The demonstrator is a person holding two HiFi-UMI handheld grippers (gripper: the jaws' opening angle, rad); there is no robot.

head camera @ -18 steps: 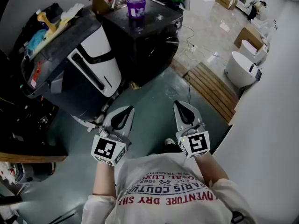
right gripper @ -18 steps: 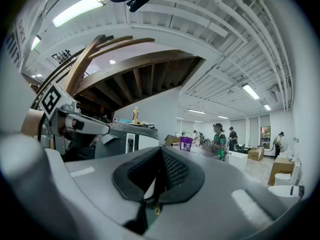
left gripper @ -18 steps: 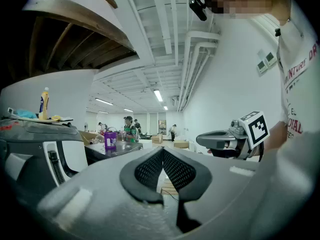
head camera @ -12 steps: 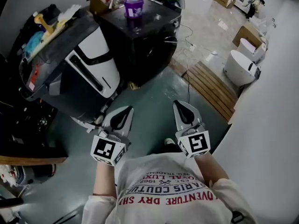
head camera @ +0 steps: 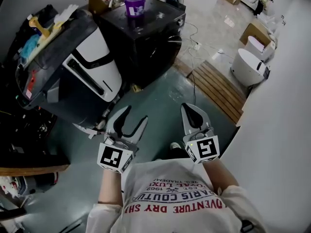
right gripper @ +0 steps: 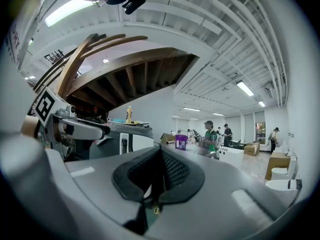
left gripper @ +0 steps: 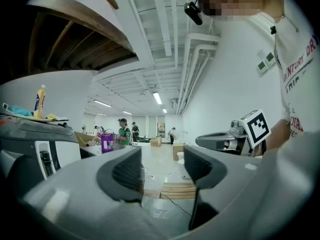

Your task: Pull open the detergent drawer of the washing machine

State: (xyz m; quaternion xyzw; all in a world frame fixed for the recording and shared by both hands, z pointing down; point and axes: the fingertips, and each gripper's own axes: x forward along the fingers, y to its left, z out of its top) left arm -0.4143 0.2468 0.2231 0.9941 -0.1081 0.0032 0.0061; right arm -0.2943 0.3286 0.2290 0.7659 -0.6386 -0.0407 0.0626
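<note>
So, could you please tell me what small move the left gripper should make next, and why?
Probably carry the left gripper forward and to the left, toward the front of the white-fronted washing machine. Its jaws stand apart with nothing between them, and it hangs well short of the machine, so the drawer is not yet within grasp.

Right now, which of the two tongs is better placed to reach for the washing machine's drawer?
Probably the left tongs: they stand open and empty, on the side nearest the washing machine. The right tongs are shut and farther from it.
</note>
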